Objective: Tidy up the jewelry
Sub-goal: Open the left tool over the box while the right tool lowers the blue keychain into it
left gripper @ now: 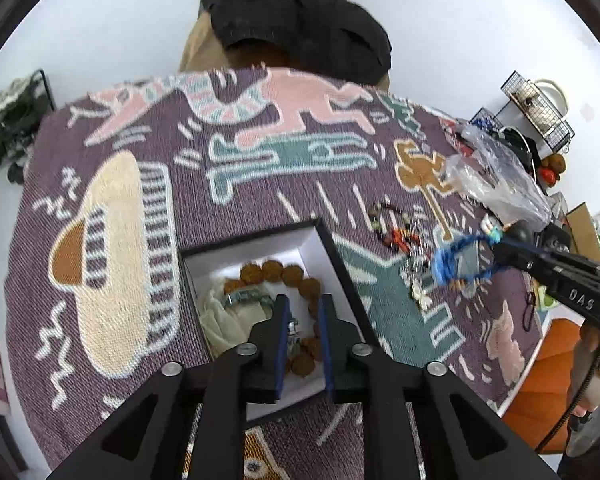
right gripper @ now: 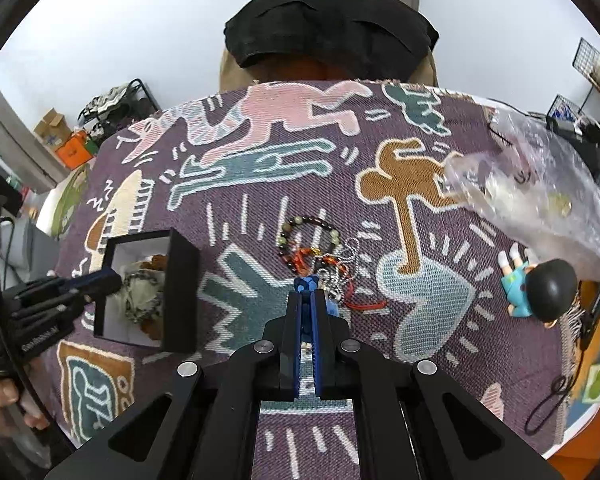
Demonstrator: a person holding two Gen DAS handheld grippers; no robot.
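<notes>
A black box with a white inside [left gripper: 332,248] holds a brown bead bracelet [left gripper: 284,272], a metal bracelet [left gripper: 244,296] and a pale cloth. My left gripper [left gripper: 304,304] hovers open over the box, jaws apart and empty. My right gripper [left gripper: 496,252] is shut on a blue braided bracelet [left gripper: 448,264] and holds it above the table. In the right wrist view the blue bracelet [right gripper: 306,284] is pinched between the fingertips of the right gripper [right gripper: 307,296]. A pile of jewelry with a dark bead bracelet [right gripper: 308,236] and a silver chain [right gripper: 348,264] lies just ahead. The box [right gripper: 180,280] is to the left.
A patterned purple woven cloth [right gripper: 260,200] covers the table. A clear plastic bag [right gripper: 540,188] and a small figurine with black hair [right gripper: 540,288] lie at the right. A black hat [right gripper: 328,28] sits at the far edge. The table edge is at the right.
</notes>
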